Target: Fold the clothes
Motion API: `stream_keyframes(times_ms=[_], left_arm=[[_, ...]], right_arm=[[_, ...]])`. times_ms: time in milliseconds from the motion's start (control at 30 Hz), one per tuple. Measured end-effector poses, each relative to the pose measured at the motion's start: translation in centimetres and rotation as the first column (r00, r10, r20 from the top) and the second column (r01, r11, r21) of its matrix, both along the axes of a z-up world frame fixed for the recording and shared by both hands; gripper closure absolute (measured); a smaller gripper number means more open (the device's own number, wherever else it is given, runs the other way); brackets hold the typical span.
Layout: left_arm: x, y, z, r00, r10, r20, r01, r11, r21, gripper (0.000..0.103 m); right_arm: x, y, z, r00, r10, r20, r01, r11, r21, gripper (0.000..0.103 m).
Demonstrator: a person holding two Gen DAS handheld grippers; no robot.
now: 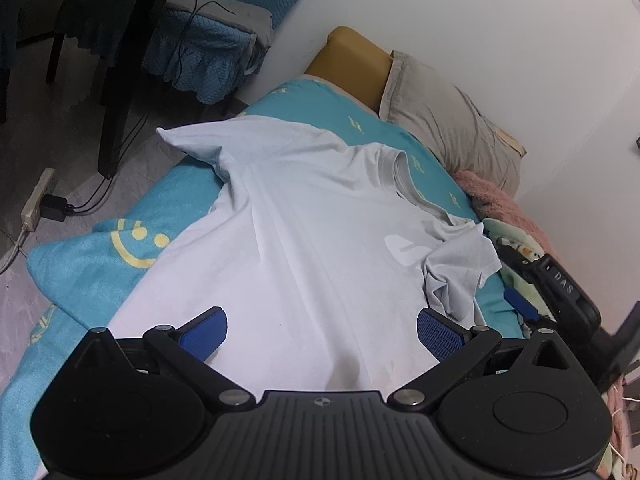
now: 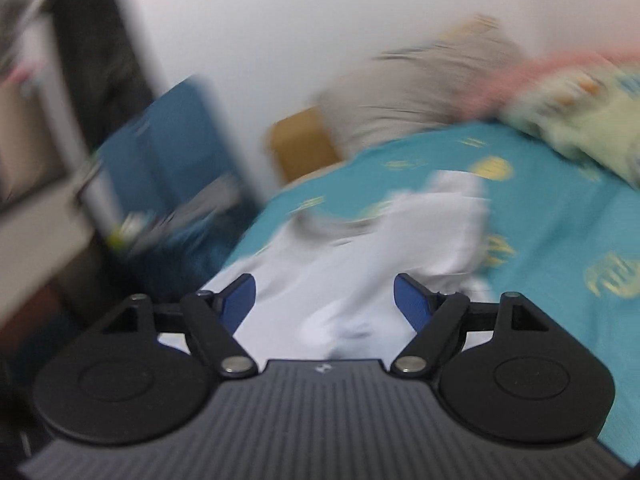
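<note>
A white T-shirt (image 1: 296, 232) lies spread front-up on a turquoise bed sheet (image 1: 120, 256), collar toward the pillows, its right sleeve (image 1: 460, 272) crumpled. My left gripper (image 1: 322, 330) is open and empty, just above the shirt's lower body. My right gripper (image 2: 324, 300) is open and empty above the shirt (image 2: 360, 264); that view is blurred by motion. The right gripper also shows at the right edge of the left wrist view (image 1: 520, 306), beside the crumpled sleeve.
A beige pillow (image 1: 452, 128) and a pink towel (image 1: 496, 196) lie at the bed head by the white wall. A patterned blanket (image 2: 580, 120) lies along the wall side. Chairs (image 1: 120, 60) and a power strip (image 1: 38, 196) stand on the floor at left.
</note>
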State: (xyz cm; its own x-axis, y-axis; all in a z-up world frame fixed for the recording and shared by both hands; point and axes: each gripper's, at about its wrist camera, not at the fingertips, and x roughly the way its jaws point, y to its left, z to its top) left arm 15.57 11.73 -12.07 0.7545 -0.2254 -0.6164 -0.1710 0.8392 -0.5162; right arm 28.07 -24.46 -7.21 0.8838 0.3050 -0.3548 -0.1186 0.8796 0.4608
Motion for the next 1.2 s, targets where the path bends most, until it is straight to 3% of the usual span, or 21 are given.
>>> stream_keyframes(times_ms=[133,200,267,333,467,700,800,1000,1067,1133,1200], left_arm=[[0.2,-0.2,-0.5,1.0,-0.002,-0.009,0.002,1.0,0.006,0.001],[0.3,-0.3,-0.8,1.0,-0.005,-0.015,0.005,1.0,0.011,0.001],[0.6,-0.6,-1.2,1.0,-0.012,-0.024,0.013,1.0,0.022,0.001],[0.8,-0.8,-1.5,0.999,-0.02,-0.034,0.021,0.999,0.034,0.001],[1.0,-1.3,-1.9,0.999,-0.033,-0.041,0.035,0.998,0.052,0.001],[0.7,-2.2,-1.8,0.998,-0.053,-0.028,0.056,0.993,0.103,0.001],[1.1,-2.7,-1.8,0.998,-0.051,-0.035,0.055,0.991,0.119,0.001],[1.5,-3.4,-2.3,0.997,-0.07,-0.045,0.076,0.983,0.165,0.001],[1.4,-3.6,-2.3,0.996,-0.079,-0.044,0.085,0.981,0.176,0.001],[1.3,-3.6,-2.3,0.996,-0.084,-0.039,0.089,0.98,0.18,0.001],[1.3,-3.5,-2.3,0.996,-0.085,-0.038,0.091,0.981,0.173,0.001]], right_arm=[[4.0,-2.7,-2.2,0.978,-0.137,-0.155,0.149,0.987,0.068,0.034],[5.5,-2.4,-2.9,0.976,-0.129,-0.174,0.144,0.987,0.075,0.037],[6.8,-1.6,-3.4,0.978,-0.104,-0.184,0.116,0.991,0.059,0.054],[8.0,-0.1,-3.1,0.972,-0.1,-0.213,0.093,0.995,-0.045,0.093],[7.5,-0.9,-0.8,0.974,-0.154,-0.168,0.134,0.983,-0.126,0.1],[7.2,-10.0,3.6,0.946,-0.314,-0.085,0.285,0.925,-0.25,0.1],[7.0,-13.7,3.3,0.934,-0.329,-0.136,0.311,0.941,-0.135,0.1],[6.7,-12.2,-0.4,0.972,-0.14,-0.189,0.159,0.983,0.093,0.095],[7.2,-10.9,-1.4,0.974,-0.095,-0.207,0.127,0.981,0.148,0.086],[7.5,-9.4,-2.1,0.979,-0.073,-0.192,0.106,0.98,0.169,0.033],[7.6,-8.1,-2.3,0.985,-0.076,-0.153,0.103,0.979,0.176,0.028]])
